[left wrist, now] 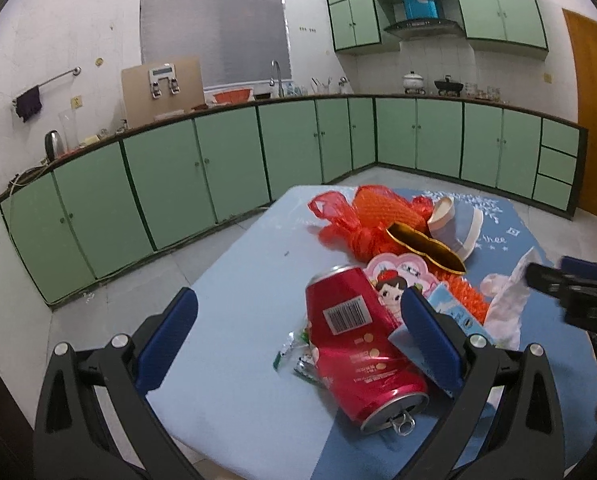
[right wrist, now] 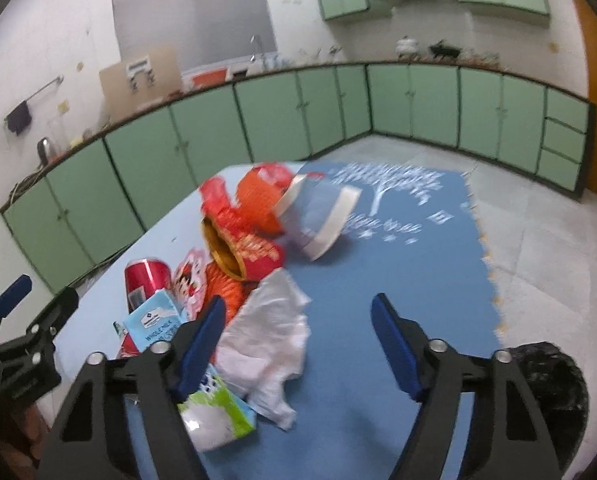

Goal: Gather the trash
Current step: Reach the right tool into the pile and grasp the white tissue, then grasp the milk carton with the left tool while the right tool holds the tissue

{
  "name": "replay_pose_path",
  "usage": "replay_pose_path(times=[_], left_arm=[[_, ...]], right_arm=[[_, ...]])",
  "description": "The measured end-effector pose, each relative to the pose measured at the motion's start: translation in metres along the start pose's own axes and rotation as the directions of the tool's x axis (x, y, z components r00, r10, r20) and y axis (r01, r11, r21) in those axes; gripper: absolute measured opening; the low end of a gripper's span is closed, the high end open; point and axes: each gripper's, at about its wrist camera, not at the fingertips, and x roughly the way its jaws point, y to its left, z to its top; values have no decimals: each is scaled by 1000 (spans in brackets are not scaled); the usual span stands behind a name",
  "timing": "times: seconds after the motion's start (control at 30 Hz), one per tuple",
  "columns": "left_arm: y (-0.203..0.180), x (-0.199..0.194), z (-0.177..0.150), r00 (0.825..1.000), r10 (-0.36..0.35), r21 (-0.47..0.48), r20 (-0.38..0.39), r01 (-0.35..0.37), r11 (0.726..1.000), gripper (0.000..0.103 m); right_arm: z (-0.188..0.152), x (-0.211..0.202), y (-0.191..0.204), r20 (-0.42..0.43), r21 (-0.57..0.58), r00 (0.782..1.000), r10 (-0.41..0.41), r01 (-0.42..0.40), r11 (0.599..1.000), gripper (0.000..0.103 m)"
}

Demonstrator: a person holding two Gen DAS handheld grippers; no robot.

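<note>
- Looked like the very start of a pickup: left gripper (left wrist: 298, 328) was spread wide and empty, with the red can (left wrist: 358, 352) lying on its side between the jaws.
- Right gripper (right wrist: 298, 344) was also open, hovering by the crumpled white tissue (right wrist: 270, 344).
- Next move, I'd guess: drop lower, squeeze the can, carry it to the black-lined bin (right wrist: 554, 392) off the table's corner.
- Trash sat piled on a blue table (left wrist: 234, 280) in a green-cabinet kitchen.

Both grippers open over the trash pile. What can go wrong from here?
The red can lies on its side between the left gripper fingers; it may roll off the near table edge. The right gripper straddles the crumpled tissue, with the milk carton against its left finger: risk of snagging both.
</note>
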Motion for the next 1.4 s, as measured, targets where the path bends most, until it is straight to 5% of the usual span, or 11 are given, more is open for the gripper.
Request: replay_pose_path(times=[0.07,0.3,0.37,0.8,1.4], left_arm=[[-3,5,-5,1000,-11,-3,-16,11,1000,98],[-5,10,-14,998,-51,-11,-35,51,999,98],[-10,10,-15,996,-76,-9,-39,75,997,98],[-76,-1,-26,978,-191,36,-87,194,980,98],[-156,0,-39,989,-88,-4,-120,88,996,98]], right_arm=[[0,8,3,-24,-1,1000,9,-9,1000,65],[-4,18,9,-70,-24,995,68,-70,997,6],[-4,12,11,-59,-47,996,62,-65,997,1],[4,-47,-50,58,7,997,-51,50,999,1],[-13,-75,-106,106,67,992,-73,66,996,1]])
